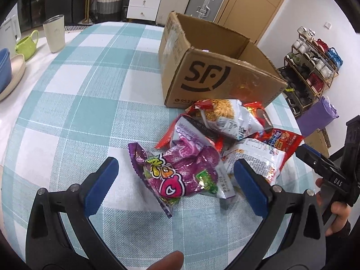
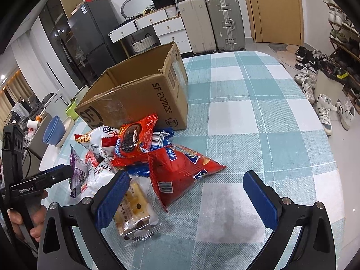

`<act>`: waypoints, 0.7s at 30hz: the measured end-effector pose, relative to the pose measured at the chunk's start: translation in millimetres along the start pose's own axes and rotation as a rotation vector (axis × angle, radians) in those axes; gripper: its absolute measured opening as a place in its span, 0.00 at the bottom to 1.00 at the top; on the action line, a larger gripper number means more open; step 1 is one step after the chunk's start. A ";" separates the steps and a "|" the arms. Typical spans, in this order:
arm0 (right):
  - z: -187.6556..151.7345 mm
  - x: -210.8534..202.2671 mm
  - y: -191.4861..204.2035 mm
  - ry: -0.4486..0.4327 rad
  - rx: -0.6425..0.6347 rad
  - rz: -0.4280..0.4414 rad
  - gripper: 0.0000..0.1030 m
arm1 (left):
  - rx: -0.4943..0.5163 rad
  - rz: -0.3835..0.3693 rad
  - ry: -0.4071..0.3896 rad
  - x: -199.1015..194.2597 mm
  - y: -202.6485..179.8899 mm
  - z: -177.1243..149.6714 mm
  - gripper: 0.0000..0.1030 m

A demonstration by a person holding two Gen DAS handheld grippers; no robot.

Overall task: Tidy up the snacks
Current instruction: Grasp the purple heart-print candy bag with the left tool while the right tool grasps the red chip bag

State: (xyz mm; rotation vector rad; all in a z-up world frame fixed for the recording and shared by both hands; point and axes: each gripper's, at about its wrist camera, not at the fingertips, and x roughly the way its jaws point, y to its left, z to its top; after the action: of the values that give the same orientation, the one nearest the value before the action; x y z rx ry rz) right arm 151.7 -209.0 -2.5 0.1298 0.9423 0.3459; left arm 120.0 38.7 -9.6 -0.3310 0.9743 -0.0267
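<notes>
The left tongs [image 1: 175, 185] hang spread around the purple snack bag [image 1: 180, 173] at the near edge of the snack pile, beside the open cardboard box [image 1: 216, 74] on the checked surface [image 1: 94, 103]. The right tongs [image 2: 186, 193] gape, holding nothing, beside the red chip bag [image 2: 180, 171].

Black gripper frames, silver screws, ribbed blue fingers [image 1: 101, 189].

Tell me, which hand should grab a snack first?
Probably left: the left gripper is open with the purple snack bag between its fingers. The right gripper is open mostly over bare tablecloth.
</notes>
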 end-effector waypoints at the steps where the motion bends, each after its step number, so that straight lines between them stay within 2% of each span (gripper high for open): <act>1: -0.3 1.6 -0.3 0.003 0.000 0.000 0.99 | -0.005 0.002 0.008 3.1 1.4 0.2 0.99; 9: 0.1 15.9 -3.0 0.029 0.003 0.017 0.99 | -0.037 -0.066 0.051 23.6 12.7 0.8 0.99; 17: 2.1 29.6 -8.9 0.054 0.021 0.039 0.99 | -0.019 -0.074 0.070 37.4 8.5 1.8 0.99; 21: 3.4 35.9 -9.3 0.062 0.020 0.048 0.99 | 0.016 -0.070 0.095 41.2 3.5 -0.6 0.86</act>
State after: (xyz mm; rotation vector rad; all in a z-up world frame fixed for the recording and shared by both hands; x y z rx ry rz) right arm 175.9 -205.2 -30.5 0.1607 1.0057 0.3872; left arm 142.4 34.9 -44.2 -0.3519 1.0555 -0.1150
